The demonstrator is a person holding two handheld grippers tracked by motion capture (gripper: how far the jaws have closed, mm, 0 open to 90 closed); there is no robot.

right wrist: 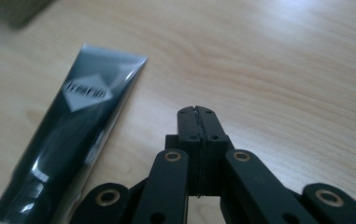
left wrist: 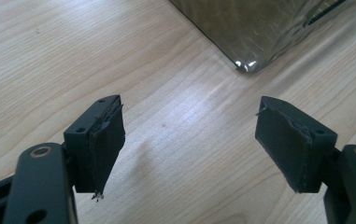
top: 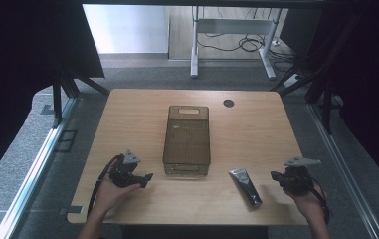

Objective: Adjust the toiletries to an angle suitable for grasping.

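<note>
High view: dark glossy squeeze tube (top: 245, 186) lies flat on wooden table (top: 256, 129), between smoky see-through plastic basket (top: 187, 140) and my right gripper (top: 276, 176), near but apart. Left gripper (top: 147, 178) sits by basket's front corner.

Left gripper view: jaws wide apart, nothing between; basket corner ahead.

Right gripper view: jaws pressed together, empty; tube label legible-ish. I'd reopen, then straddle tube mid-body w/ pads across its width.
</note>
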